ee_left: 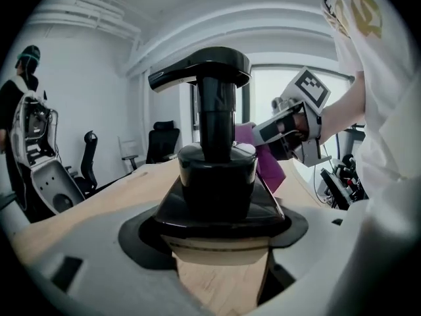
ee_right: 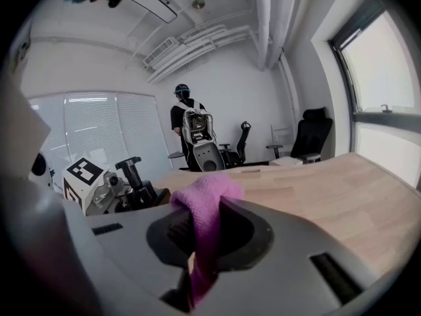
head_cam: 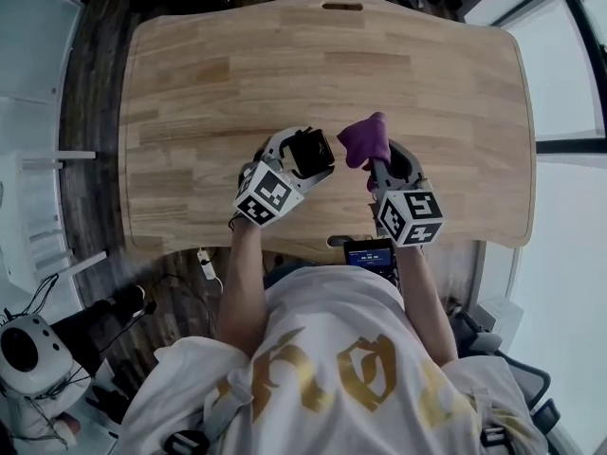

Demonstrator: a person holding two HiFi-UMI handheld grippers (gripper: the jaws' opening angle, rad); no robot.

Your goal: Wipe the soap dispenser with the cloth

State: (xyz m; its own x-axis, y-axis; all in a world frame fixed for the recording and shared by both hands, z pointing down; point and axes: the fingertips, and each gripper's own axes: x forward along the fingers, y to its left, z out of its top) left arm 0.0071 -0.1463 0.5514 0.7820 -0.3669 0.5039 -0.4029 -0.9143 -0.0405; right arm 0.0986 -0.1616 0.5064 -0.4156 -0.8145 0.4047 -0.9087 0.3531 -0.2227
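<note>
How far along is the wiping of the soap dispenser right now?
Done: the left gripper is shut on the soap dispenser, the right gripper on the purple cloth. In hand: the cloth sits right beside the dispenser over the table; contact is unclear. Left: the wiping itself.

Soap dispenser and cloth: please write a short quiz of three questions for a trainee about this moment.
1. True or false: the left tool is shut on the dispenser.
2. What colour is the cloth? A green, B purple, C white.
3. Fill in: the right tool holds the ____.
Key: 1 true; 2 B; 3 cloth.
</note>
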